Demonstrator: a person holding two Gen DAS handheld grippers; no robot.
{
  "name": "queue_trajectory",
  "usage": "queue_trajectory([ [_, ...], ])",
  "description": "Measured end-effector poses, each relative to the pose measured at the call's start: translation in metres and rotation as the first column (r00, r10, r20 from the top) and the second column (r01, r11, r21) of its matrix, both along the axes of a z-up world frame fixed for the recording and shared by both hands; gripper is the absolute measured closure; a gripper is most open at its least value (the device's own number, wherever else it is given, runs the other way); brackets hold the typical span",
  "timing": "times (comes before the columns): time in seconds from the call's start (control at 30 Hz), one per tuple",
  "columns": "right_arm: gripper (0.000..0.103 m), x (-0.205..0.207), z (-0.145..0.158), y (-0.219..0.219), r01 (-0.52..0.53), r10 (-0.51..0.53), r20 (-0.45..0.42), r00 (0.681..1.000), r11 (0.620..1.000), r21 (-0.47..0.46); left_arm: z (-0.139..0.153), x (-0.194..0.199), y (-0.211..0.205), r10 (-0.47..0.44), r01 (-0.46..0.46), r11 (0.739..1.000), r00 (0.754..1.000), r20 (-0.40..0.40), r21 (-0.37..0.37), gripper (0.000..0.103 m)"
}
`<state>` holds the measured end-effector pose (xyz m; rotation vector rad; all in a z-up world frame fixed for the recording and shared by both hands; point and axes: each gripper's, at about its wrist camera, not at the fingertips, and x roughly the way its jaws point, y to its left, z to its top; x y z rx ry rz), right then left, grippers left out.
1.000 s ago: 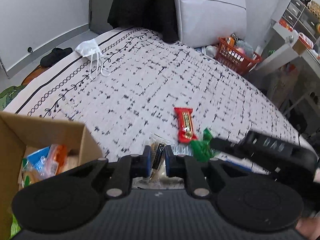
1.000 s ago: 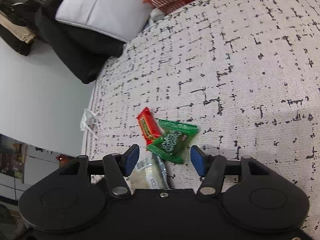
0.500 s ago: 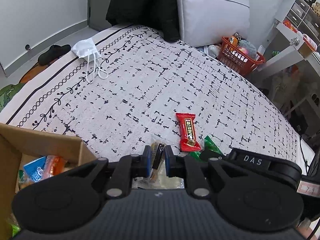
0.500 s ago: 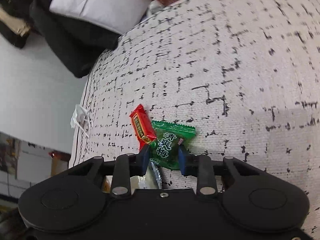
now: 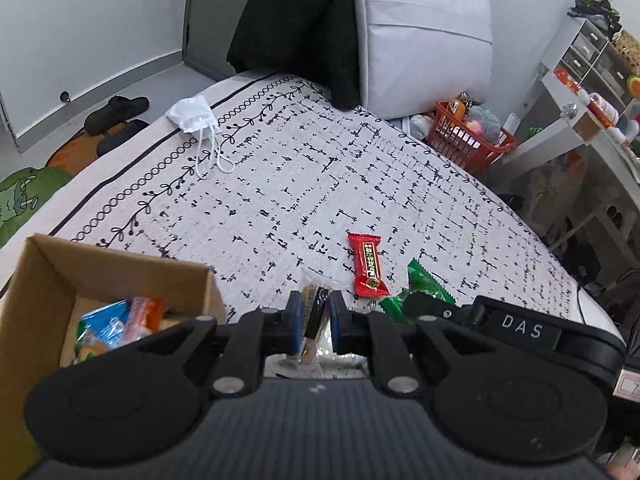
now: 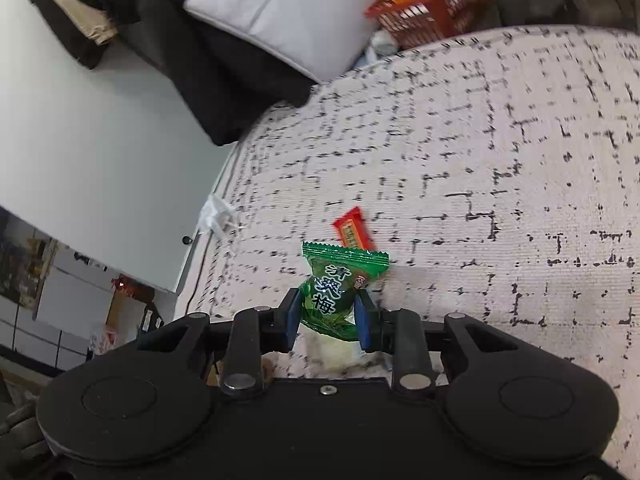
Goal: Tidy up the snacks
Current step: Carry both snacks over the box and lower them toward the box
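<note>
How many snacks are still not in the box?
3: a red snack lying on the bedspread, a green snack in the right hand-held gripper, and a clear-wrapped snack in the left hand-held gripper.

A bed (image 5: 280,184) under a white, black-flecked cover fills the room — at its head a grey bag (image 5: 424,28) and black cloth (image 5: 304,20) lean on the pale wall (image 5: 92,12), slippers (image 5: 116,110) left of it, a red basket (image 5: 468,140) and white shelves (image 5: 572,120) right of it.

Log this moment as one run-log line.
left gripper: shut on clear snack packet | right gripper: shut on green candy packet | red snack bar: on bed | cardboard box: partly filled
</note>
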<state>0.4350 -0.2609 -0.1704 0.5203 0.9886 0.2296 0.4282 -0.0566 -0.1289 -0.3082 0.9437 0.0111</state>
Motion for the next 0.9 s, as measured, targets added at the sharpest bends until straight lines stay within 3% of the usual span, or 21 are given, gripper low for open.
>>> queue_trajectory([
  [0.5, 0.075, -0.056, 0.05, 0.04, -0.092, 0.098, 0.094, 0.991, 0.993, -0.07, 0.045, -0.059, 0.04, 0.025, -0.024, 0.999, 0.998, 0.052, -0.026, 0.09],
  [0.9, 0.075, -0.088, 0.065, 0.078, -0.17, 0.189, 0.123, 0.974, 0.975, -0.145, 0.053, -0.095, 0.077, 0.054, -0.051, 0.998, 0.997, 0.058, -0.048, 0.09],
])
